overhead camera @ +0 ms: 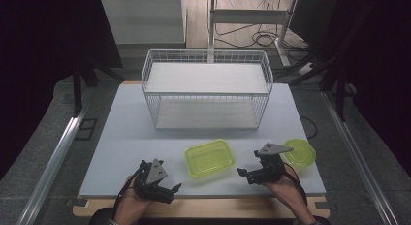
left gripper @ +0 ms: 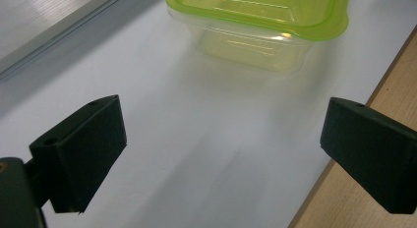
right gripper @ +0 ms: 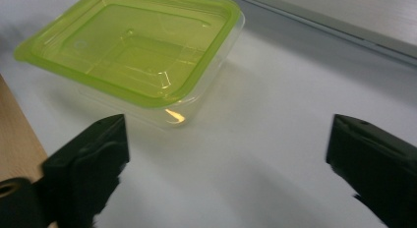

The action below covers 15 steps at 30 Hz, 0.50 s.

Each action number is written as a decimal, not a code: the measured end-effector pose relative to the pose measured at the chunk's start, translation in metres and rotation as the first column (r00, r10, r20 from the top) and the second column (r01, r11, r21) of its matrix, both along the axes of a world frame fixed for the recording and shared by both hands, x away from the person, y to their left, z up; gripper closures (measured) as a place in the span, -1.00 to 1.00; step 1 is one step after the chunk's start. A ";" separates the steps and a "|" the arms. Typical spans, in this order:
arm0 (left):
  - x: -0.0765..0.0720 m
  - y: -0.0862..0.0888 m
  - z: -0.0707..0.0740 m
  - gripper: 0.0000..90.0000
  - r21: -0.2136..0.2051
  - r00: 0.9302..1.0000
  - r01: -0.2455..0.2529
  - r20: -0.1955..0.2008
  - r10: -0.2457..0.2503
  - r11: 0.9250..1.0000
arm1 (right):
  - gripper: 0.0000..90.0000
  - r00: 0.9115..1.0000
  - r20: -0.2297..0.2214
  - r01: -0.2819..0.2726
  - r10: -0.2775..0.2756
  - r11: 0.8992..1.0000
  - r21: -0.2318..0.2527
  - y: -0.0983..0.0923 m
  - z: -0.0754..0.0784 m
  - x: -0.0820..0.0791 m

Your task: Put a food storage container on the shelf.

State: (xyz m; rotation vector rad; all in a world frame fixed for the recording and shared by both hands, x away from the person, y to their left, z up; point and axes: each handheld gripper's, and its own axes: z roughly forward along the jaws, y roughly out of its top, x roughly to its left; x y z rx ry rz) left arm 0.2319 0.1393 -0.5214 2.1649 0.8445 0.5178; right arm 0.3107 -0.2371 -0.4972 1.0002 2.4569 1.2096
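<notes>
Yellow-green container [overhead camera: 210, 158] and lid [overhead camera: 299, 152], white wire basket [overhead camera: 207, 89], white table [overhead camera: 126, 137].

- The container [overhead camera: 210, 157] nearest my claws is a rectangular tub of clear plastic with a yellow-green rim, sitting upright and empty on the white tabletop, between my two hands.
- A second yellow-green piece [overhead camera: 300, 152], flat like a lid, lies just beyond my right hand near the table's right edge.
</notes>
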 end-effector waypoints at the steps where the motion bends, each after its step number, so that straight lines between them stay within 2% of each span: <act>1: 0.000 -0.001 0.000 -0.92 0.001 1.000 0.005 -0.001 -0.005 1.000 | -0.95 1.000 -0.008 0.009 -0.009 1.000 0.004 0.001 0.001 0.002; 5: -0.001 -0.003 -0.002 -0.93 0.023 1.000 0.017 -0.002 -0.017 1.000 | -0.84 1.000 -0.014 0.019 -0.018 1.000 0.025 0.006 0.010 0.008; 8: -0.001 -0.003 -0.002 -0.93 0.020 1.000 0.015 -0.002 -0.015 1.000 | -0.61 0.999 -0.033 0.024 -0.022 0.998 0.053 0.011 0.017 0.017; 12: -0.001 -0.004 -0.002 -0.93 0.023 1.000 0.018 -0.002 -0.018 1.000 | -0.39 0.992 -0.125 0.019 -0.005 0.994 0.111 0.016 0.017 0.032; 15: -0.001 -0.005 -0.002 -0.93 0.029 1.000 0.022 0.003 -0.022 0.999 | -0.25 0.983 -0.182 0.001 0.021 0.993 0.122 0.022 0.015 0.042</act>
